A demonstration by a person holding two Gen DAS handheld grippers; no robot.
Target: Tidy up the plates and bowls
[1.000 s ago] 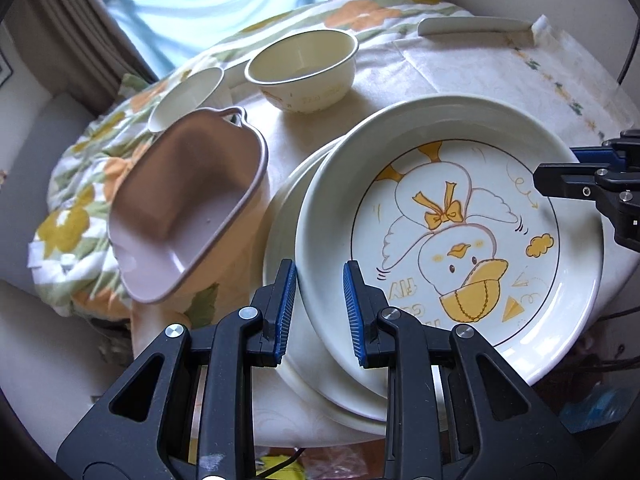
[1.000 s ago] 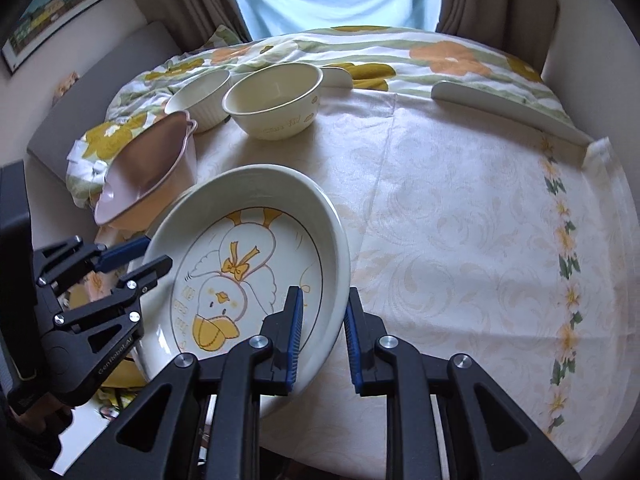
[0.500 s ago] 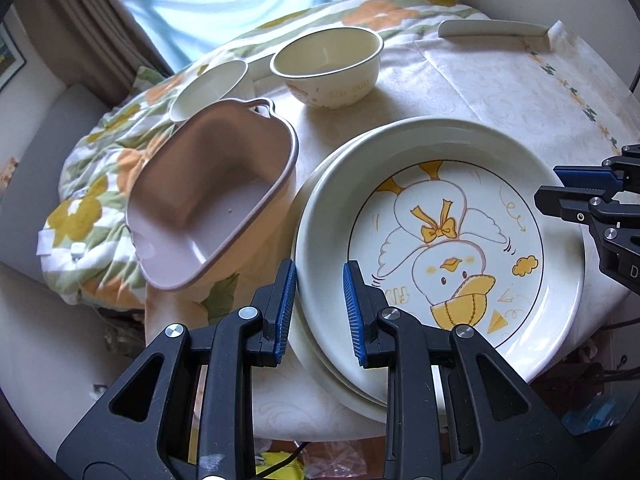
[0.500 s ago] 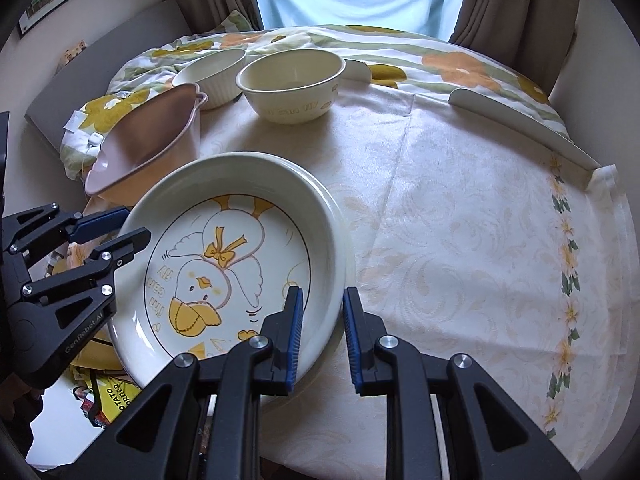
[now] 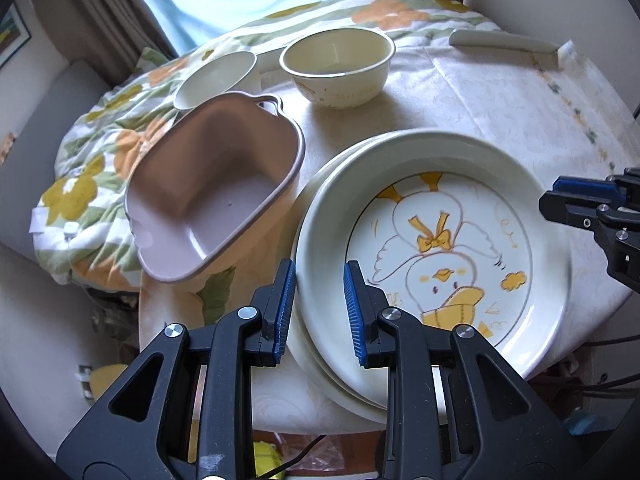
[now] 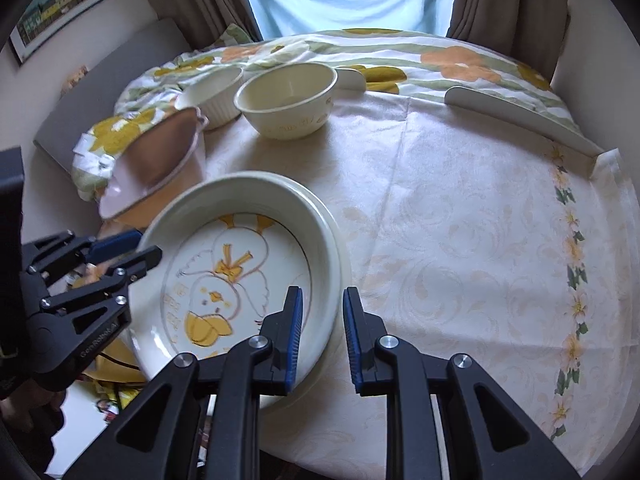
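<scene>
A white plate with a yellow duck drawing (image 5: 436, 240) (image 6: 236, 264) rests on a plain cream plate (image 5: 316, 364) at the table's near edge. My left gripper (image 5: 319, 312) is open, its jaws astride the duck plate's rim. My right gripper (image 6: 321, 332) is open, its jaws astride the opposite rim; it also shows in the left wrist view (image 5: 576, 204). A pink handled dish (image 5: 212, 196) sits tilted to the left. A cream bowl (image 5: 340, 64) and a small white ribbed bowl (image 5: 216, 76) stand behind.
The round table (image 6: 460, 220) has a cream floral cloth. A flowered quilt (image 6: 440, 60) lies behind it, under a window with curtains. A white strip (image 6: 516, 116) lies along the table's far right edge.
The duck plate has come down from a tilted hold onto the cream plate. Both grippers have drawn back slightly, with the jaws a little wider around the rim.
</scene>
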